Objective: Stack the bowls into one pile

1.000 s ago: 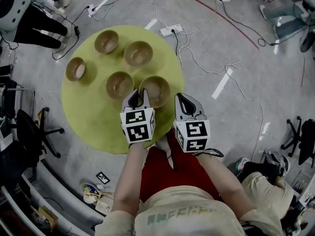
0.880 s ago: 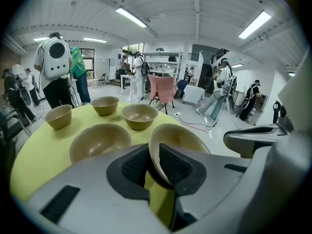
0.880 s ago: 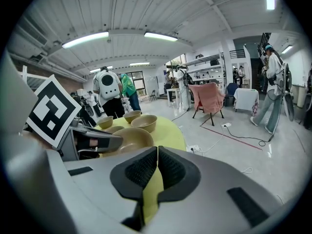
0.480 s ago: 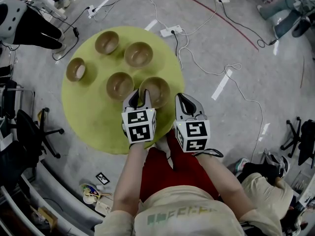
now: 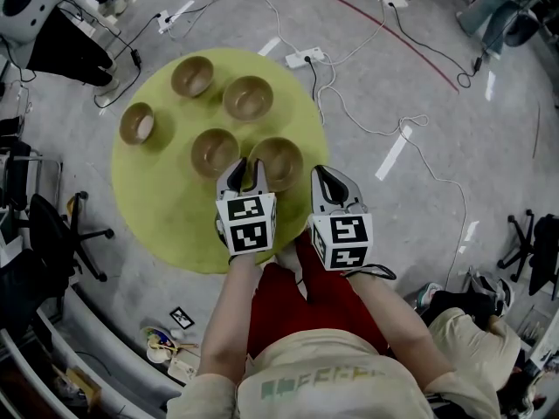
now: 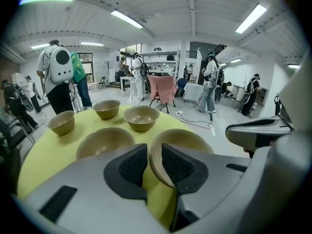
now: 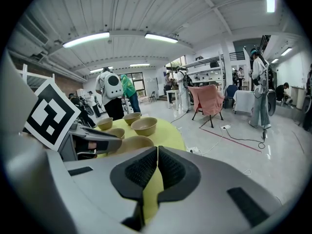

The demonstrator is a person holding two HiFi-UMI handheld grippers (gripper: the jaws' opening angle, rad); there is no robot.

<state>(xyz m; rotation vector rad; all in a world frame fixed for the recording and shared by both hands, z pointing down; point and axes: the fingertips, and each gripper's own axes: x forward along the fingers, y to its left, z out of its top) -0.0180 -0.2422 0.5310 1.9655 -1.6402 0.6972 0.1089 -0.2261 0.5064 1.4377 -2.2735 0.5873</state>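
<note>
Five tan bowls stand apart on a round yellow-green table [image 5: 166, 208]. The nearest bowl [image 5: 279, 159] [image 6: 184, 138] sits at the table's right front. My left gripper [image 5: 248, 164] [image 6: 154, 157] is at its near-left rim, the wall of the bowl between its two pads, jaws closed down on it. The bowl rests on the table. A second bowl [image 5: 214, 151] [image 6: 104, 141] lies just left of it. Farther off are three others [image 5: 247, 97], [image 5: 192, 76], [image 5: 137, 122]. My right gripper [image 5: 320, 173] [image 7: 157, 167] hangs shut and empty off the table's right edge.
Cables and a white power strip [image 5: 304, 56] lie on the grey floor beyond the table. An office chair [image 5: 52, 225] stands at the left. A person with a white backpack [image 6: 59, 67] stands behind the table. People and a pink-draped chair [image 6: 162, 88] are farther back.
Nothing has clearly moved; the whole head view has only shifted a few pixels. Both grippers and all bowls keep their places.
</note>
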